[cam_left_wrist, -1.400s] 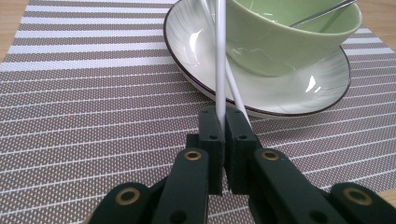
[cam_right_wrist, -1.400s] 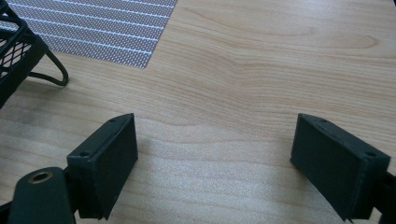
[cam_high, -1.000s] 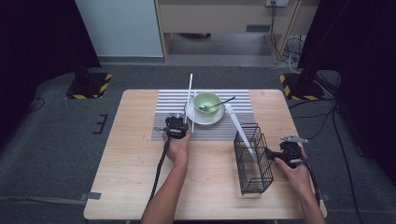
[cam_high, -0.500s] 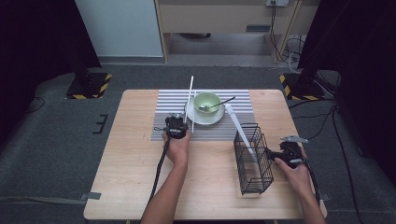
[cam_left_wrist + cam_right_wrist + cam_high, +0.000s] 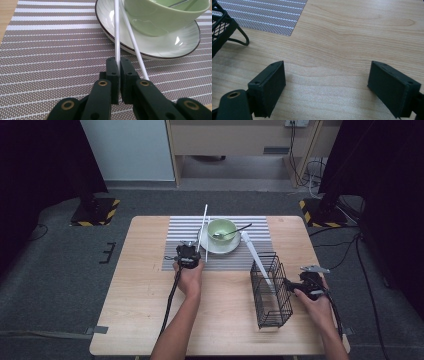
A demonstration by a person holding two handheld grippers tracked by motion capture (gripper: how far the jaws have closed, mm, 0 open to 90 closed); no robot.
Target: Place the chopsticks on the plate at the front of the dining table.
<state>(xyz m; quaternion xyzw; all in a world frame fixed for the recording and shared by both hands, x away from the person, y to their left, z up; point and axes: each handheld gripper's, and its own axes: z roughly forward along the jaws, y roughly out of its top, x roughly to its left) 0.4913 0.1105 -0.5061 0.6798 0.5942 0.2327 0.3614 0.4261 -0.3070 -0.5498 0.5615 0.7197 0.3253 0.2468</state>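
My left gripper (image 5: 119,72) is shut on the near end of a thin white chopstick (image 5: 117,30) that runs up over the rim of a white plate (image 5: 110,32). A second white chopstick (image 5: 135,47) lies just right of the jaws, also leaning on the plate. A green bowl (image 5: 222,228) with a spoon (image 5: 235,232) stands on that plate (image 5: 206,245). In the high view the left gripper (image 5: 189,253) sits on the striped placemat (image 5: 175,240). My right gripper (image 5: 327,85) stands open over bare wood, close to the right of a black wire basket (image 5: 270,290).
A white flat utensil (image 5: 254,255) leans out of the basket towards the plate. The basket's corner and wire foot (image 5: 222,27) show at the upper left of the right gripper view, with the placemat's edge (image 5: 269,15) beyond. Light wooden table (image 5: 145,320) all round.
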